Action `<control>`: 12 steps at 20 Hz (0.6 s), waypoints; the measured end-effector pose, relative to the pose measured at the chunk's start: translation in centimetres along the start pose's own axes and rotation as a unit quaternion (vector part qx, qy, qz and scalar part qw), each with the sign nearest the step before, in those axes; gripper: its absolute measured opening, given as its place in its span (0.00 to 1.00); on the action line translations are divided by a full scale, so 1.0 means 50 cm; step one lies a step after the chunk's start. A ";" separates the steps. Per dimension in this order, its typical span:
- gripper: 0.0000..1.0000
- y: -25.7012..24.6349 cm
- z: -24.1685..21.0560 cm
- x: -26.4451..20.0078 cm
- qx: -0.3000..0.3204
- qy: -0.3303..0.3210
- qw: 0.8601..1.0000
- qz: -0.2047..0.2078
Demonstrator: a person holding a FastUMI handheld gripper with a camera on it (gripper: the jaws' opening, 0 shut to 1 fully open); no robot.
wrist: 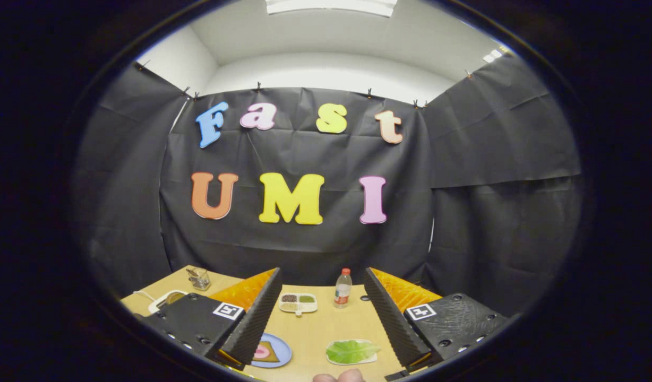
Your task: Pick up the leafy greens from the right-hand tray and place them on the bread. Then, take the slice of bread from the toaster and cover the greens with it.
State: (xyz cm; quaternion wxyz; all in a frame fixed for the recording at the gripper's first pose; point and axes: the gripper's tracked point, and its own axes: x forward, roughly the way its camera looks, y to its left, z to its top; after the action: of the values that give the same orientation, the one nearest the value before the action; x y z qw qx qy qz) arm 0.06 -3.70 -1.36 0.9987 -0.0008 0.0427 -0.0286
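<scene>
Above the desk [326, 326], empty jaws gape wide; next move likely descends toward leafy greens [352, 351] on their tray [332, 361].

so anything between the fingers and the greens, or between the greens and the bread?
Nothing visible. The gripper is open, and the leafy greens lie on their tray just ahead, nearer the right finger. Only bare table separates them from the bread on the blue plate. The bottle and divided dish stand farther back.
</scene>
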 end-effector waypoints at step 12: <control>0.95 -0.176 -0.259 0.107 -0.021 0.132 0.991 0.029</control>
State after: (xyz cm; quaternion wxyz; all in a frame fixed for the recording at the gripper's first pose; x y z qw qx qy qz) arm 3.77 -12.76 -14.69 0.9845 -0.0170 0.1746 0.0018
